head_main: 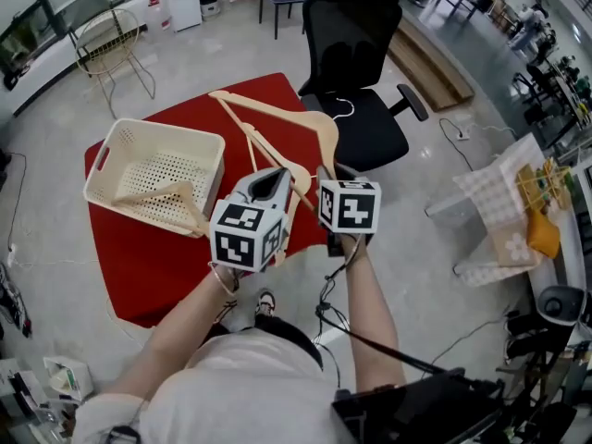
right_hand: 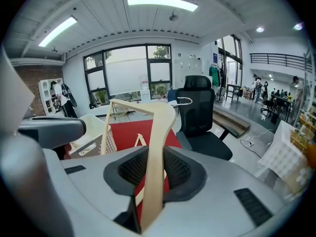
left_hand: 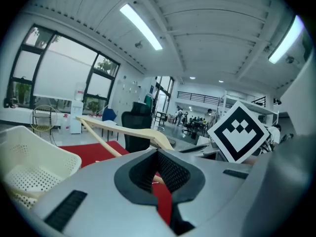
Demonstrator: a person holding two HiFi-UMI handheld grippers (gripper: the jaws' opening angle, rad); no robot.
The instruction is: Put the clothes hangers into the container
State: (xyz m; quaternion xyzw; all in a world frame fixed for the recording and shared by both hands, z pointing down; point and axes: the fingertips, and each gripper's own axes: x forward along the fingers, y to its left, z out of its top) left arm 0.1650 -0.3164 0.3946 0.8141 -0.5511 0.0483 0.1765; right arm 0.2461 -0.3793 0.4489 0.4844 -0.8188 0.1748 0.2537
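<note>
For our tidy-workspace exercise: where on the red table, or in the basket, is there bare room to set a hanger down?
Bare: the red table in front of the basket, and the basket's floor beyond its leaning hanger. Crowded: the table's back right corner, under the raised hanger.

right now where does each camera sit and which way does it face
Head view: on the person's head, steeply down at red table, basket, wooden hanger, left gripper, right gripper; forearms show.
Left gripper view: rides the left gripper, looks along its jaws over the table toward windows; its grey body shows.
Right gripper view: rides the right gripper, looks along jaws clamped on the hanger toward the black chair.
Shared: all show hanger and basket.
</note>
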